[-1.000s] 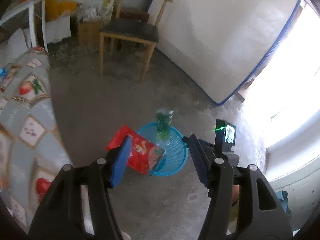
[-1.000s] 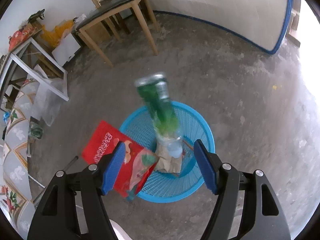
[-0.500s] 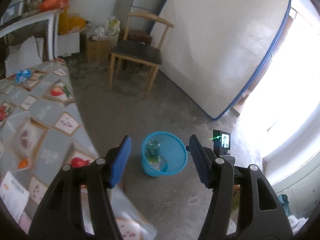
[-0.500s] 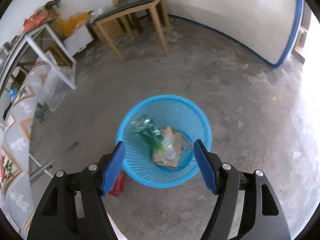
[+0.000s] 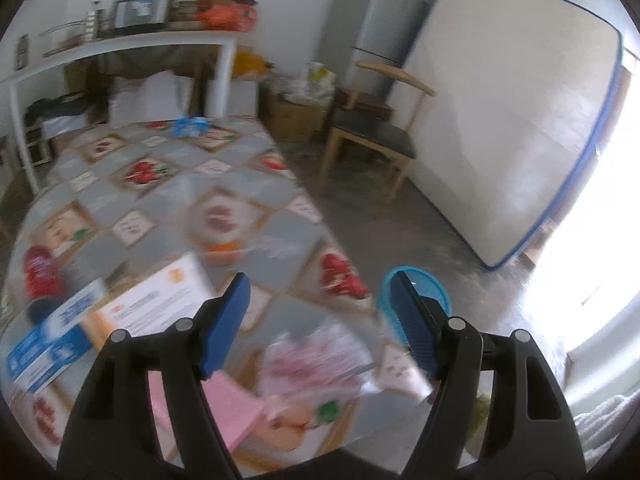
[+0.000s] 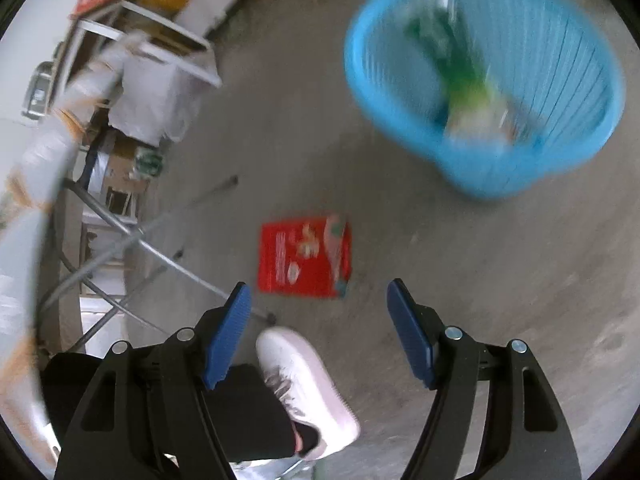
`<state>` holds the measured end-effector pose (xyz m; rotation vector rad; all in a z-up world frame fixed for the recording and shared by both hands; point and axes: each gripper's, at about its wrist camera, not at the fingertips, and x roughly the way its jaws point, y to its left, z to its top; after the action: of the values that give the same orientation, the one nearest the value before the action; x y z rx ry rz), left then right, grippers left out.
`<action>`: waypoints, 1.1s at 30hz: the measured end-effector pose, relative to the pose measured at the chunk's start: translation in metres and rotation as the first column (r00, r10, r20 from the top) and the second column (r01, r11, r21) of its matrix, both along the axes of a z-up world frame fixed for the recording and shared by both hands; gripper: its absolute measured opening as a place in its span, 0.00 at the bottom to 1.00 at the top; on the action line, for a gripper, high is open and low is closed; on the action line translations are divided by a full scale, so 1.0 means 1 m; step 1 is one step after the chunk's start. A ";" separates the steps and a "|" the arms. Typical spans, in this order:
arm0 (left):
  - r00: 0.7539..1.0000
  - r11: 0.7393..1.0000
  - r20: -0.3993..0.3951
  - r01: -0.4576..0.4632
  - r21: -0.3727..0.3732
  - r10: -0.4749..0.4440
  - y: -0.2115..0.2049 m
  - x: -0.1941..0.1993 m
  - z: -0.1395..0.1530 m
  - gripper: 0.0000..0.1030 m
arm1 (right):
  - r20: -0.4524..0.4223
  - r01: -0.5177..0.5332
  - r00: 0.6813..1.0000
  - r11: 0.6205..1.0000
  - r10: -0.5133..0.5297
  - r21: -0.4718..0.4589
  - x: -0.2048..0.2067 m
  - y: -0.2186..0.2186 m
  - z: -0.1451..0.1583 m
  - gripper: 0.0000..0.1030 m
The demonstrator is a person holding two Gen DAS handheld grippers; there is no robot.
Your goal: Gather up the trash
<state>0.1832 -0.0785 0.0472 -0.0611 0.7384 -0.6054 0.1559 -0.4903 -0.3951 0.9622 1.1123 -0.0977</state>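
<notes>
In the right wrist view, the right gripper sits at the bottom of the frame, its fingers spread wide with nothing between them. A person's white shoe stands just beside the left finger. Beyond, at centre frame, a red packet lies flat on the concrete floor, apart from the blue basket at upper right, which holds a green bottle and crumpled scraps.

In the left wrist view, the left gripper hangs over the patterned surface, fingers opening and empty. Blurred pink wrappers and papers lie just beneath; the basket peeks past the right finger.
</notes>
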 end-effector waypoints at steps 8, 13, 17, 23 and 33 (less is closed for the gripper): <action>0.989 0.993 0.096 -0.117 0.013 0.116 0.040 -0.010 0.027 0.67 | -0.145 0.021 0.989 0.998 -0.013 0.060 0.070 0.025 -0.116 0.58; 0.985 0.989 0.091 -0.150 -0.003 0.150 0.051 -0.005 0.032 0.67 | -0.244 -0.038 0.969 0.999 0.032 -0.021 0.115 0.043 -0.155 0.48; 0.983 0.985 0.074 -0.170 0.011 0.169 0.054 0.001 0.028 0.67 | -0.320 -0.107 0.945 0.987 0.063 -0.122 0.134 0.057 -0.169 0.38; 0.979 0.980 0.046 -0.200 0.018 0.199 0.061 0.008 0.021 0.66 | -0.372 -0.202 0.923 0.945 0.097 -0.255 0.152 0.077 -0.176 0.31; 0.975 0.976 0.036 -0.219 0.005 0.218 0.068 0.011 0.021 0.59 | -0.452 -0.339 0.883 0.840 0.128 -0.425 0.172 0.115 -0.168 0.05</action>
<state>0.1945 -0.0102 0.0682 -0.1213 0.6892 -0.3920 0.3275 -0.3750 -0.5635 0.3334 1.4939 -0.3772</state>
